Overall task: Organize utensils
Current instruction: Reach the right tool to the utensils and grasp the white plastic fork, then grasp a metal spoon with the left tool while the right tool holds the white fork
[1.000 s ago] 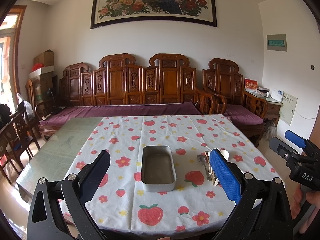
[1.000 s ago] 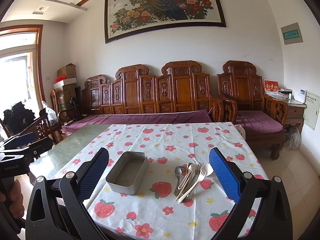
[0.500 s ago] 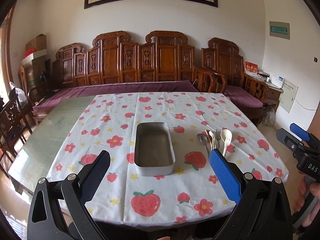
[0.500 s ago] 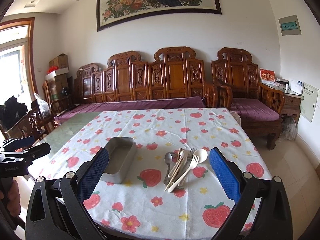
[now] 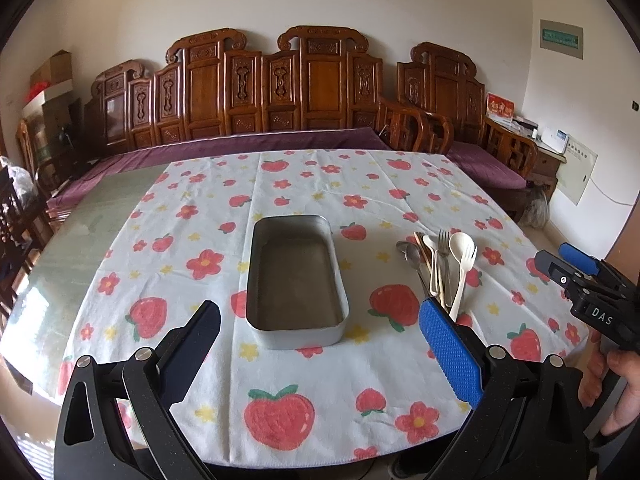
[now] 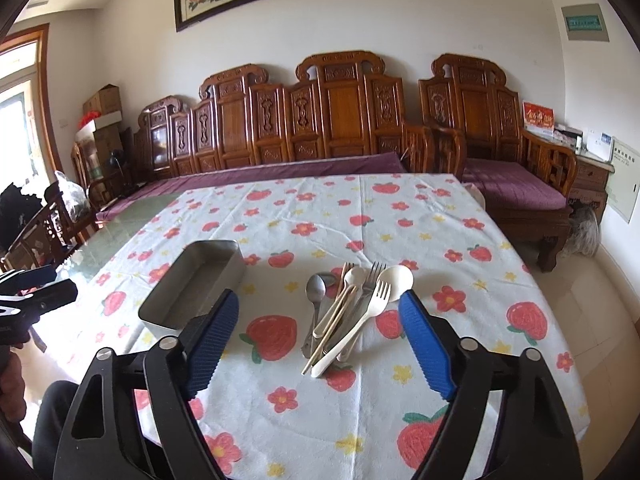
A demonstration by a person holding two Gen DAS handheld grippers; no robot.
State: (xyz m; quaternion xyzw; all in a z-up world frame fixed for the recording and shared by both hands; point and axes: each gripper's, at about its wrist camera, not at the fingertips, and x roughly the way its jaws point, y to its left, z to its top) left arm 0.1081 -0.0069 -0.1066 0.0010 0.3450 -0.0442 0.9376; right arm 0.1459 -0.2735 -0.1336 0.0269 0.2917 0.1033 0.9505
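Two grippers hang above the near edge of the table, and neither has anything in it. The right gripper point(image 6: 320, 338) has its jaws closing from a wide spread, with only bare cloth and the handle ends of the cutlery pile point(image 6: 348, 312) showing between its blue pads point(image 6: 426, 348); nothing is pinched yet. The left gripper point(image 5: 320, 344) stands spread wide and released, lined up with the near end of the metal tin point(image 5: 294, 280).

That tin sits empty near the middle of the strawberry tablecloth point(image 5: 280, 412), its long side running toward the far edge. Just to its right, toward the table's right edge, the pile lies heaped: a steel spoon point(image 6: 316, 290), a cream plastic fork point(image 6: 360, 320), a cream plastic spoon point(image 6: 396, 278), a metal fork point(image 6: 374, 270) and what look like chopsticks, handles crossing and pointing to the near edge.

By my reading, this is the approach to the first pick; no utensil is in the tin. Next, the right gripper needs to come down over one handle, probably the plastic fork lying on top, and pinch it alone, since the overlapping handles could drag a neighbour along.
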